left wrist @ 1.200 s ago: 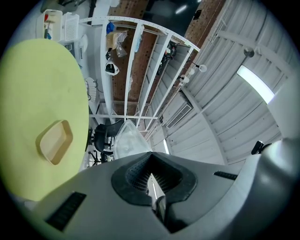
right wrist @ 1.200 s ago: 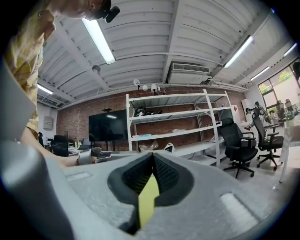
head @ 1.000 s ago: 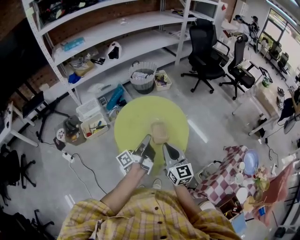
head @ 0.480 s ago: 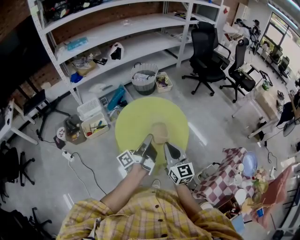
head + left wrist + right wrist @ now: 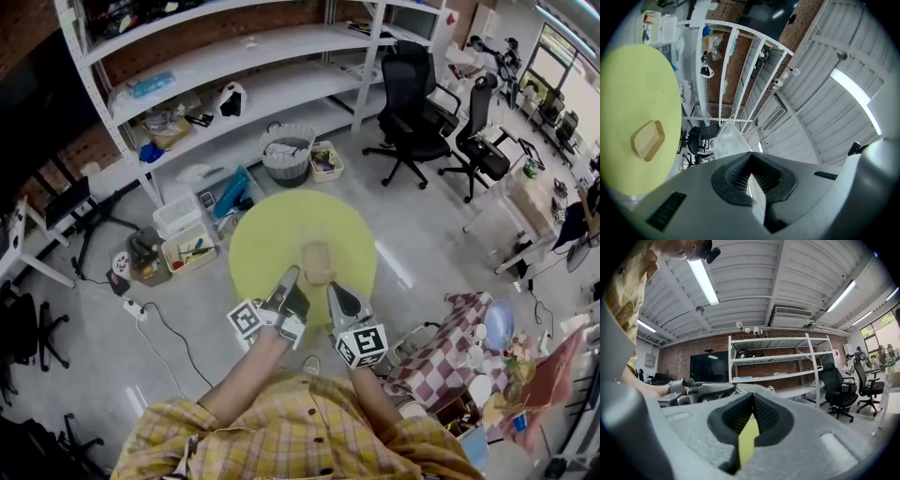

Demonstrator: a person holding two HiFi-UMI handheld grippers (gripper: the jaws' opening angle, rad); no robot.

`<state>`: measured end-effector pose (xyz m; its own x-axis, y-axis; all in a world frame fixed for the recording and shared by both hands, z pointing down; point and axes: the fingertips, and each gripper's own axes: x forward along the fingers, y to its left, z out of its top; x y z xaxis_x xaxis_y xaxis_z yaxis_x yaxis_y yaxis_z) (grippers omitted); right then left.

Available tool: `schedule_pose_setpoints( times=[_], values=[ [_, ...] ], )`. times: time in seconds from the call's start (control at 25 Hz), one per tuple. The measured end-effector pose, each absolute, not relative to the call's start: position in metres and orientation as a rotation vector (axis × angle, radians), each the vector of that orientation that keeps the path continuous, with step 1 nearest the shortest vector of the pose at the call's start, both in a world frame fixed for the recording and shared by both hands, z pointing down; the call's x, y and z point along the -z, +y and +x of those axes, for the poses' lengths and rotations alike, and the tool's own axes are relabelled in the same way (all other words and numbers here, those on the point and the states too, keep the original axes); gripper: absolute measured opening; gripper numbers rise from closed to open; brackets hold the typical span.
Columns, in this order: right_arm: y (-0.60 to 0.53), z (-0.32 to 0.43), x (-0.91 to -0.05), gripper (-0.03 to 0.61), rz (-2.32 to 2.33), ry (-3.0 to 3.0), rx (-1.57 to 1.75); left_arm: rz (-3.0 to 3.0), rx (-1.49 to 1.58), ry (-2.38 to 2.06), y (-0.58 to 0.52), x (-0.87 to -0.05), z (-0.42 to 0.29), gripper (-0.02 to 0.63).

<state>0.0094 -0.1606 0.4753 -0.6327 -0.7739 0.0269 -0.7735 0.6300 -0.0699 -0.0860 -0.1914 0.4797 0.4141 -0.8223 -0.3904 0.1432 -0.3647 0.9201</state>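
A round yellow-green table (image 5: 267, 239) carries a shallow tan tray (image 5: 319, 261) near its middle. My two grippers hang side by side over the table's near edge, pointing toward the tray. The left gripper (image 5: 288, 275) is shut with nothing in it; its own view has the table (image 5: 637, 89) and tray (image 5: 647, 140) off to the left of the closed jaw tips (image 5: 751, 158). The right gripper (image 5: 333, 290) is shut and empty too; its jaw tips (image 5: 752, 398) meet, and the left gripper's body (image 5: 701, 392) shows at its left.
White shelving (image 5: 234, 84) stands behind the table, with a wire basket (image 5: 286, 155) and storage bins (image 5: 187, 239) on the floor. Black office chairs (image 5: 412, 122) sit at the right. A checked-cloth table (image 5: 459, 352) with dishes is at the lower right.
The left gripper has shifted a little, so the table and tray slid left in its view. It now shows at the left of the right gripper view. Both stay shut.
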Motion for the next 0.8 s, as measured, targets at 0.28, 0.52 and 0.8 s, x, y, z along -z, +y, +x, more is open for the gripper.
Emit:
schedule_pose_setpoints(
  times=[0.28, 0.52, 0.8],
  values=[
    [-0.1627, 0.0087, -0.4763, -0.003, -1.355, 2.831, 0.107, 1.613, 1.158, -0.617, -0.1905, -0.4836, -0.0867, 0.002],
    [-0.1654, 0.0124, -0.4784, -0.003, -1.381, 2.823, 0.104, 1.615, 1.154, -0.619, -0.192, -0.4858, -0.0858, 0.002],
    [-0.1661, 0.016, -0.4795, -0.003, -1.4, 2.808, 0.115, 1.617, 1.143, -0.62, -0.1913, -0.489, -0.083, 0.002]
  ],
)
